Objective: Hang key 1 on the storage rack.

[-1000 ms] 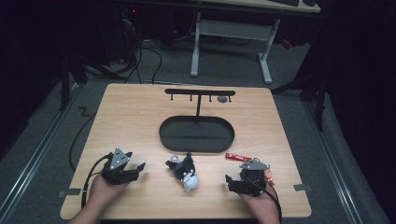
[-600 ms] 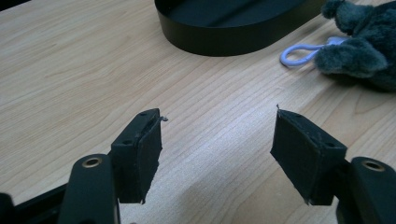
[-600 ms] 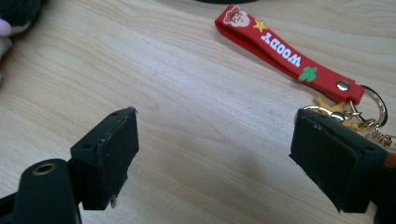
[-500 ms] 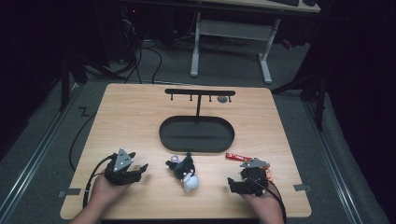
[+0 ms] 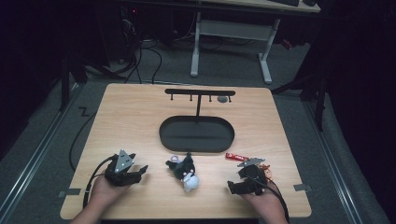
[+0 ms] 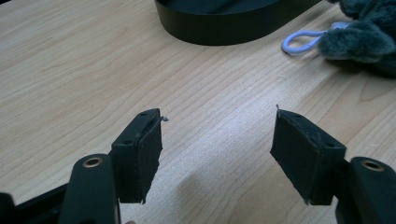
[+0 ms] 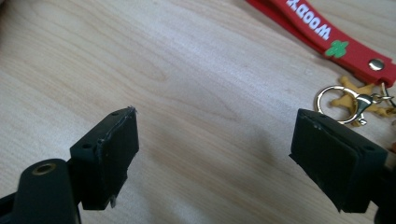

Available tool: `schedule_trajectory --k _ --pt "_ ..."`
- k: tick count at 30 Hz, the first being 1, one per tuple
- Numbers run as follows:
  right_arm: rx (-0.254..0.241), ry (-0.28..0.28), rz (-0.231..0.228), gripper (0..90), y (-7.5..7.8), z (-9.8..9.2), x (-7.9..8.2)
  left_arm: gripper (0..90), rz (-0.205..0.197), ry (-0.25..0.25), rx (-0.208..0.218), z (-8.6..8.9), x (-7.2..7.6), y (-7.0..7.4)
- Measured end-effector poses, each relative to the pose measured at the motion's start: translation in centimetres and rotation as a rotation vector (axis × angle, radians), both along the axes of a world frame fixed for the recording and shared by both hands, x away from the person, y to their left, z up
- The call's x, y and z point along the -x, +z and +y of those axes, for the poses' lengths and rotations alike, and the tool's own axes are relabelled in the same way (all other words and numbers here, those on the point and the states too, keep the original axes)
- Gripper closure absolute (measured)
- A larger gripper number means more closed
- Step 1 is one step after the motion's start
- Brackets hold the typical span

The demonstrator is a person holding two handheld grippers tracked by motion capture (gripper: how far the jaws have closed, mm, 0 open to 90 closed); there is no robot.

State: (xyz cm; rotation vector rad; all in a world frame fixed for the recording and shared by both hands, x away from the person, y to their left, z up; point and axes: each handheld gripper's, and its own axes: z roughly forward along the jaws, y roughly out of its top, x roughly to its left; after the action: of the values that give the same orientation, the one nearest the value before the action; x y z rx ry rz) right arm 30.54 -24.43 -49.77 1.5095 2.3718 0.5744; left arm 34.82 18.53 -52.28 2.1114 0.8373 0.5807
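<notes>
On the wooden table (image 5: 135,121), the left gripper (image 5: 136,171) rests near the front left edge, held in a hand (image 5: 105,193). Its jaws stand wide apart with nothing between them, only bare wood. Just right of it lies a dark plush toy (image 5: 186,171) with a white part toward the front and a pale loop (image 6: 299,43) at its back. Behind the toy sits a black oval tray (image 5: 196,134), with a black T-shaped rack (image 5: 200,93) rising from it. Right of the toy, a red strap (image 7: 336,39) with a gold clasp (image 7: 348,100) lies on the table, just beside the right gripper (image 5: 235,187). That gripper's jaws are also wide open and empty, the clasp near one jaw.
</notes>
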Motion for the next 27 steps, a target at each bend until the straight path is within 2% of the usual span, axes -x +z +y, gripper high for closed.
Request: schedule_trajectory --k 7,13,20,27 --pt "0.04 0.041 0.062 15.4 0.4 0.1 -0.2 33.5 0.002 -0.009 -0.006 -0.1 0.0 -0.1" --pt "0.063 0.037 0.102 15.3 0.6 0.0 -0.1 33.4 0.004 -0.012 -0.009 -0.2 0.1 -0.1" --pt "0.076 0.037 0.124 15.3 1.3 -0.4 0.0 33.4 0.005 -0.021 -0.016 -0.2 0.2 -0.1" --pt "0.061 0.028 0.175 15.3 2.0 -1.2 0.1 33.4 0.007 -0.022 -0.018 -0.3 0.2 -0.2"
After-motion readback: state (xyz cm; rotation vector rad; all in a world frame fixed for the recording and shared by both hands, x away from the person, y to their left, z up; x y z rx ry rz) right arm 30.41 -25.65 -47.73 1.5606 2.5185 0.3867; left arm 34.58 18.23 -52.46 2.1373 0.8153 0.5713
